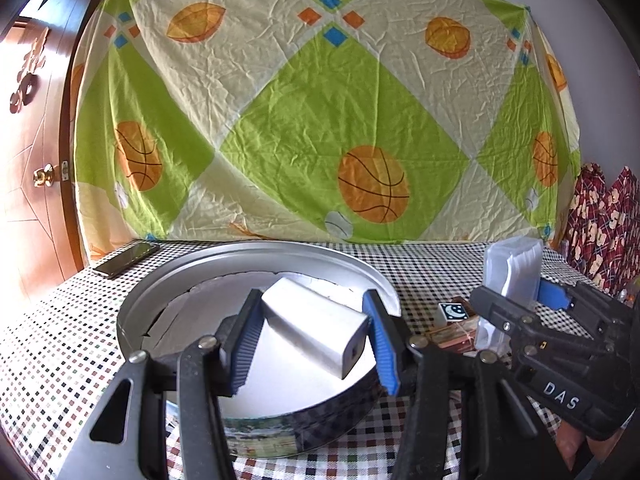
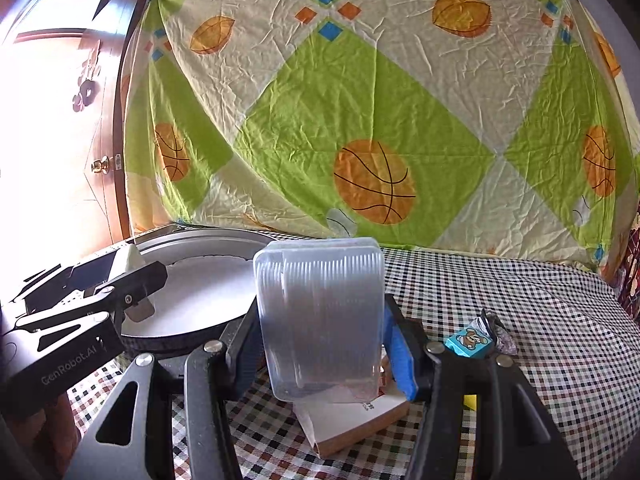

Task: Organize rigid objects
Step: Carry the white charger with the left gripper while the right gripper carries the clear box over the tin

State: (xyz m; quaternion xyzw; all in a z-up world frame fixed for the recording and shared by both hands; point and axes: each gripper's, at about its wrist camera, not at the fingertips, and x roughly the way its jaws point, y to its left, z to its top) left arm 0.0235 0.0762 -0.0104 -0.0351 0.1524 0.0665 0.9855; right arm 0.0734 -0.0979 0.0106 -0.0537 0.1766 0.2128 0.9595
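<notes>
— Jaws of the left gripper [image 1: 310, 344]?
— Clamped on a white block [image 1: 316, 330], held above the round tin [image 1: 256, 256] on the table [image 1: 48, 344].
— Right gripper [image 2: 320, 344]?
— Clamped on a clear box [image 2: 320, 320], upright, just right of the tin, above a booklet [image 2: 352, 420].

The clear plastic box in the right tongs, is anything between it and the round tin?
Only the left tongs, holding a silver block over the round tin; the clear plastic box has no other visible obstacle.
</notes>
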